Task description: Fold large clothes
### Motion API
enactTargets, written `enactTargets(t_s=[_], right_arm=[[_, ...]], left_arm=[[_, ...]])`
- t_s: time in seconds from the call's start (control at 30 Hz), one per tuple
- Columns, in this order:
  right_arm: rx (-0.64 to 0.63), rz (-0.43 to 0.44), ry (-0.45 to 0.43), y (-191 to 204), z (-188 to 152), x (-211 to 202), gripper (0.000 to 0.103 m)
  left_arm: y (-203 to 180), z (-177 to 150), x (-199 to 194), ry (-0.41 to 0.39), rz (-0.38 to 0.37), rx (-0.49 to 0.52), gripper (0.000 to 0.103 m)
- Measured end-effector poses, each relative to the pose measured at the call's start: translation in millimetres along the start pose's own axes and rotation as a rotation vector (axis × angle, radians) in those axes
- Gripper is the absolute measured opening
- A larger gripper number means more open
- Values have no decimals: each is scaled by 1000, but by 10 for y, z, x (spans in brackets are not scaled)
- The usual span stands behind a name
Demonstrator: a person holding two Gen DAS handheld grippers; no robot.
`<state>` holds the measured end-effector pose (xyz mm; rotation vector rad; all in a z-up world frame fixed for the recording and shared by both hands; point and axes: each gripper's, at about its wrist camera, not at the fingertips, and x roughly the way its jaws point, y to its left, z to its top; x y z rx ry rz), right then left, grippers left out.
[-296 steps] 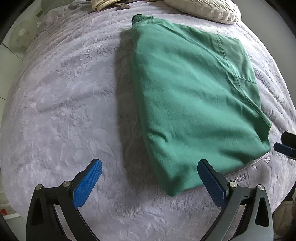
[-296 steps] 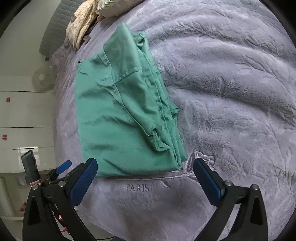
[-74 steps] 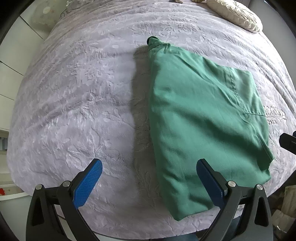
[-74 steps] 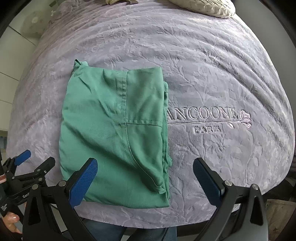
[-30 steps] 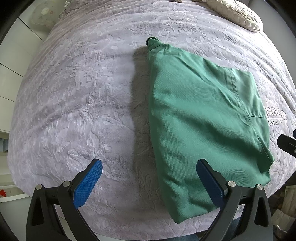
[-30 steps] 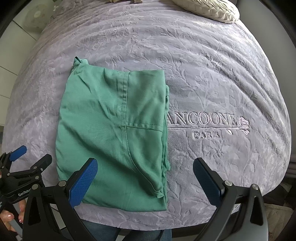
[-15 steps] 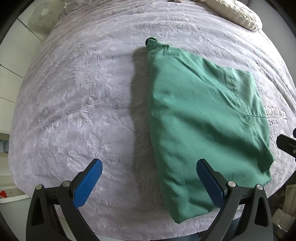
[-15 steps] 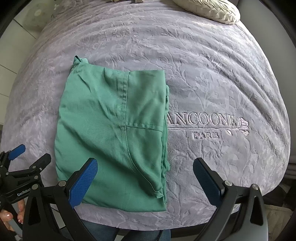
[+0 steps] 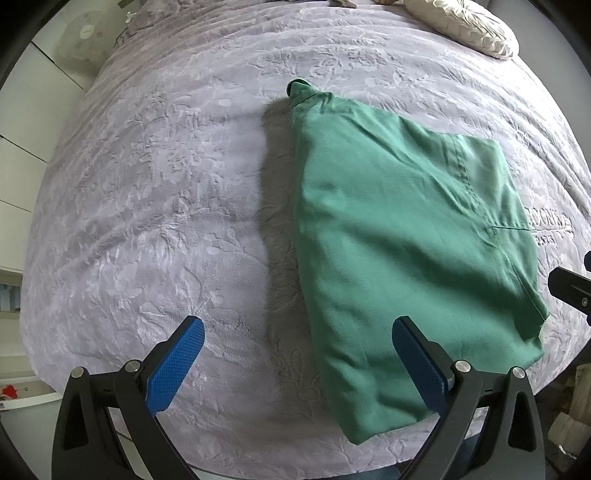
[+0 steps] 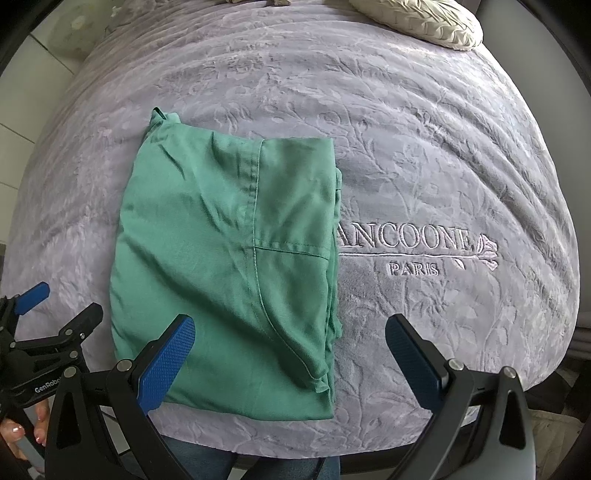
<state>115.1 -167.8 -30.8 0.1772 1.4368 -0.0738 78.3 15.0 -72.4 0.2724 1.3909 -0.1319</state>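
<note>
A green garment (image 9: pixel 402 240) lies folded into a rough rectangle on the grey-lilac bedspread (image 9: pixel 155 192), near the bed's front edge. It also shows in the right wrist view (image 10: pixel 229 266), with seams and stacked folded edges along its right side. My left gripper (image 9: pixel 297 362) is open and empty, held above the front edge, its right finger over the garment's near left corner. My right gripper (image 10: pixel 290 360) is open and empty, held above the garment's near right corner. The left gripper also shows in the right wrist view (image 10: pixel 48 314), open, at the lower left.
The bedspread (image 10: pixel 443 155) carries embroidered lettering (image 10: pixel 410 247) just right of the garment. A cream pillow (image 10: pixel 421 20) lies at the far end of the bed. White cabinets (image 9: pixel 22 147) stand to the left. The bed's front edge runs just below the grippers.
Almost nothing has changed in the last second. Over the longer span both grippers pulled back from the garment, and the right one swung round to face it from the front.
</note>
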Motion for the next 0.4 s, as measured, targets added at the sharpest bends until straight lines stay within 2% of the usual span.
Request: enactTargets(t_s=[0.4], right_arm=[[-7, 1, 6, 8, -6, 15, 103]], left_arm=[[-13, 1, -67, -28, -9, 5, 102]])
